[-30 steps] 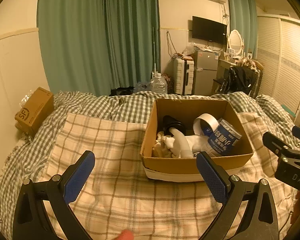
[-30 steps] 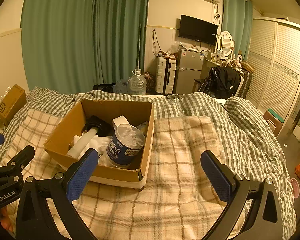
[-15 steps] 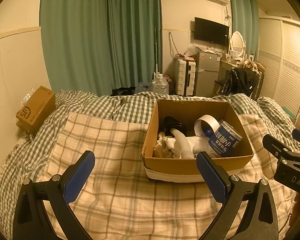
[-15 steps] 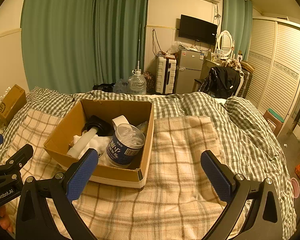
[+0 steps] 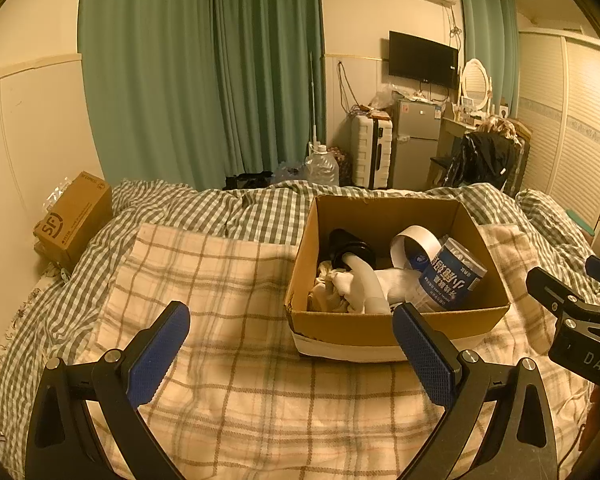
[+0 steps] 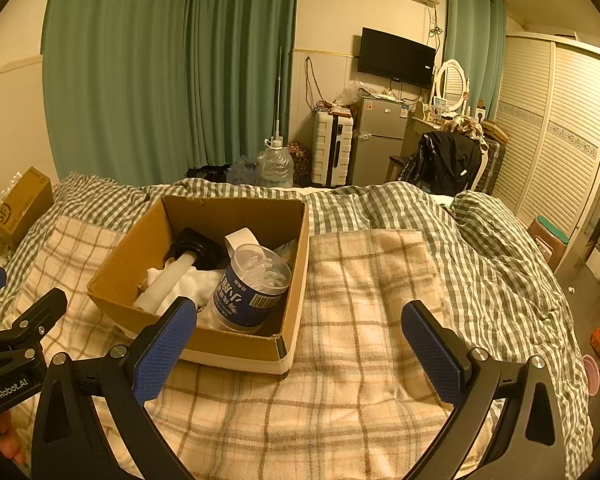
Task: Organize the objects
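An open cardboard box [image 5: 380, 326] sits on a plaid blanket [image 5: 220, 280] on the bed; it also shows in the right wrist view [image 6: 236, 346]. Inside lie a blue-labelled clear canister [image 5: 450, 282] [image 6: 252, 292], a white tape roll [image 5: 414, 240], a black item with a white tube [image 5: 354, 254] [image 6: 192, 246] and white cloth [image 5: 336, 286]. My left gripper [image 5: 290, 350] is open and empty, held near the box's front left. My right gripper [image 6: 300, 346] is open and empty, held near the box's front right corner.
A closed SF cardboard box [image 5: 74, 216] lies at the bed's left edge by the wall. A green checked duvet [image 6: 460, 240] covers the rest of the bed. Beyond the bed stand a water jug [image 6: 274, 168], a suitcase [image 6: 334, 154], a small fridge [image 6: 380, 140] and a chair with clothes [image 6: 446, 162].
The left gripper's view has drifted slightly; the box and its contents have not moved. Both grippers stay open and empty.
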Demonstrator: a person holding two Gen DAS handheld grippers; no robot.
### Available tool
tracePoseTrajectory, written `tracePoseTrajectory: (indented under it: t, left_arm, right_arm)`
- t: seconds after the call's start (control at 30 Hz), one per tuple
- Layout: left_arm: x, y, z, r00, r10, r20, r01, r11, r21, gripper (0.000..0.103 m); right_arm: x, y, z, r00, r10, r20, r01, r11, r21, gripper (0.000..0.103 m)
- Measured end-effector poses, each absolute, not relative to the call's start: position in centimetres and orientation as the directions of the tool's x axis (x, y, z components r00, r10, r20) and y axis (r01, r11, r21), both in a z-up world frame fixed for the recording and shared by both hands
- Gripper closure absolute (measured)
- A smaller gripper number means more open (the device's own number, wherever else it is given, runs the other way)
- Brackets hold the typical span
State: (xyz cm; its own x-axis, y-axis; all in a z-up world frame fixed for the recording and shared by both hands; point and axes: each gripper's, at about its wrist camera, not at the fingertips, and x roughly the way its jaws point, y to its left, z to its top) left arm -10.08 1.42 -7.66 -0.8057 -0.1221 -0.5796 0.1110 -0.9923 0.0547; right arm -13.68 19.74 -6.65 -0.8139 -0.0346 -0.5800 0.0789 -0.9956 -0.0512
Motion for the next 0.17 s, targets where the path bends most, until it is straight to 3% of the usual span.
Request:
tracePoseTrajectory:
  t: [0.17]
  left_arm:
    - [-9.89,1.59,-7.60,-0.810,-0.121,-0.574,0.104,-0.993,0.063,0.000]
  right_arm:
    - [-13.68,19.66,-6.76,-0.813,-0.036,-0.582,0.080,-0.996,-0.050,0.000]
